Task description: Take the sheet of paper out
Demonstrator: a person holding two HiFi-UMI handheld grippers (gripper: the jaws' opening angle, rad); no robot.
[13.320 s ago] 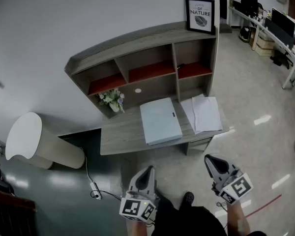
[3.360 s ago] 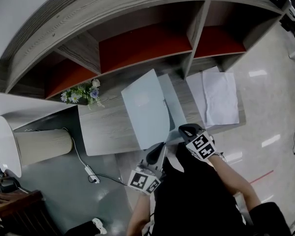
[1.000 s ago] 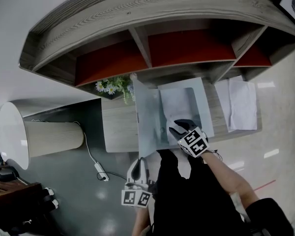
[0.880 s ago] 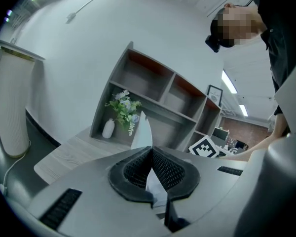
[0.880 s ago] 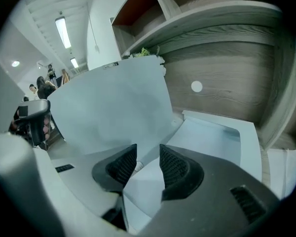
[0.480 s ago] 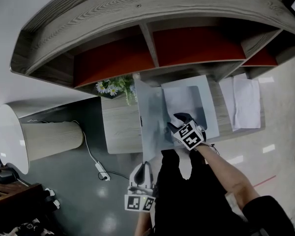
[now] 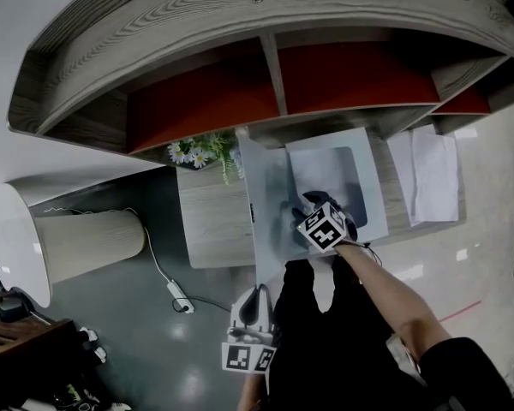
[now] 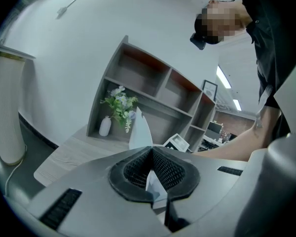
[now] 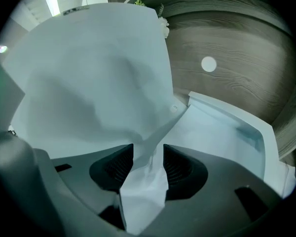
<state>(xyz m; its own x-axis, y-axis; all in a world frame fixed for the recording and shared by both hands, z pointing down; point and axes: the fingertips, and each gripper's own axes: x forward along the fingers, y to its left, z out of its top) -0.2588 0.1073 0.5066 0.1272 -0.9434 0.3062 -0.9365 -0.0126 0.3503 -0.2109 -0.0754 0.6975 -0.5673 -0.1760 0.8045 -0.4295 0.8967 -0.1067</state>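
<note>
A pale blue folder lies open on the desk (image 7: 207,223). Its cover (image 7: 261,197) stands upright, and my left gripper (image 7: 255,294) is shut on the cover's near edge; in the left gripper view the thin cover (image 8: 139,130) rises straight out of the shut left gripper (image 8: 151,168). The white sheet of paper (image 7: 323,171) lies in the folder's base (image 7: 375,205). My right gripper (image 7: 307,205) reaches down into the folder. Its jaws are opening, with a crumpled edge of the sheet (image 9: 144,181) loose in the right gripper (image 9: 148,163). The cover (image 9: 89,73) fills that view's left.
A shelf unit (image 7: 240,24) with red-backed compartments overhangs the desk's back. A small vase of flowers (image 7: 199,152) stands just left of the folder. Loose white papers (image 7: 434,178) lie at the desk's right end. A white cylindrical lamp (image 7: 64,242) and a power strip (image 7: 178,303) sit left.
My right gripper has sunk into the open folder onto the sheet. My left gripper stays where it was, still holding the cover up.
</note>
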